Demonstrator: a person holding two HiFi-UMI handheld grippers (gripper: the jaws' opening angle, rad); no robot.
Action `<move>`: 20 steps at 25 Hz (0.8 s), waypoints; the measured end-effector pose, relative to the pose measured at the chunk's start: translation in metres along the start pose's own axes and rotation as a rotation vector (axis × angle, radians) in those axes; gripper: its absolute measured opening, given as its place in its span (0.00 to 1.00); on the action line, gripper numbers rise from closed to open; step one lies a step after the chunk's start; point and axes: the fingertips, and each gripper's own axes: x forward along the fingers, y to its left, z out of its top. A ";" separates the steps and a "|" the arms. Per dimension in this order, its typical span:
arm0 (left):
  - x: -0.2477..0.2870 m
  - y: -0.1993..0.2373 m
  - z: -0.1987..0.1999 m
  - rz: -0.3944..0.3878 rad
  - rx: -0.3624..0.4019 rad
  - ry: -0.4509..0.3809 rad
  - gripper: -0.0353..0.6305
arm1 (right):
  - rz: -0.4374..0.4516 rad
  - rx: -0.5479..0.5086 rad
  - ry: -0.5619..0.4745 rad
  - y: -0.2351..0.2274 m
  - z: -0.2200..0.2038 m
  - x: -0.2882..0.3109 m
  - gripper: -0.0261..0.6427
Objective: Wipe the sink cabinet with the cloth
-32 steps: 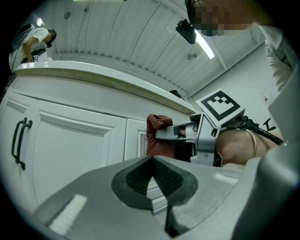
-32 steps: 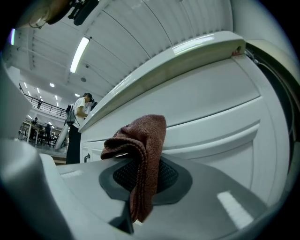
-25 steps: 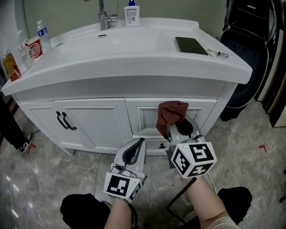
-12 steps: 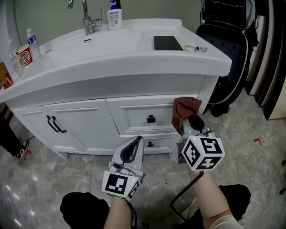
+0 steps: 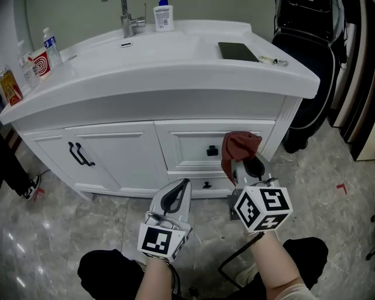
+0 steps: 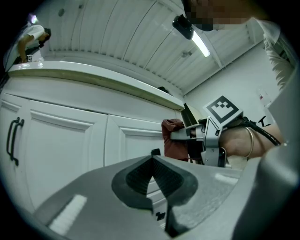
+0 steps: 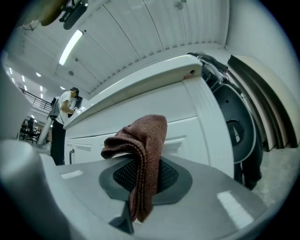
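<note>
At the upper left of the head view, a water bottle [image 5: 51, 48] and a red-and-white carton [image 5: 40, 63] stand on the white top of the sink cabinet [image 5: 117, 152]. Further right on this top are the faucet [image 5: 130, 20], a soap bottle [image 5: 163, 16] and a flat dark slab [image 5: 237, 51]. Below, the left door has two black handles [image 5: 79, 154], and the upper drawer has a black knob [image 5: 212, 151]. In the lower centre the left gripper [image 5: 183, 188] points at the cabinet front without touching it; its jaws are pressed together at the tips and nothing is between them. Just to its right, the right gripper [image 5: 245, 167] has its jaws closed on the cloth [image 5: 237, 146] – a folded reddish-brown one that stands up out of the pads. The cloth is in front of the right part of the upper drawer, right of the knob – whether it touches the drawer front I cannot tell
</note>
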 end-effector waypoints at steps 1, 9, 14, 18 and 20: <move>-0.004 0.009 -0.001 0.020 -0.003 0.000 0.05 | 0.033 -0.001 0.009 0.016 -0.006 0.006 0.16; -0.032 0.053 -0.015 0.115 -0.026 0.030 0.05 | 0.197 0.019 0.077 0.106 -0.054 0.045 0.16; -0.044 0.073 -0.029 0.147 -0.044 0.045 0.05 | 0.243 0.041 0.109 0.137 -0.076 0.065 0.16; -0.041 0.080 -0.032 0.156 -0.076 0.033 0.05 | 0.218 0.021 0.108 0.133 -0.082 0.071 0.16; -0.037 0.077 -0.033 0.147 -0.092 0.023 0.05 | 0.186 0.011 0.112 0.125 -0.082 0.069 0.16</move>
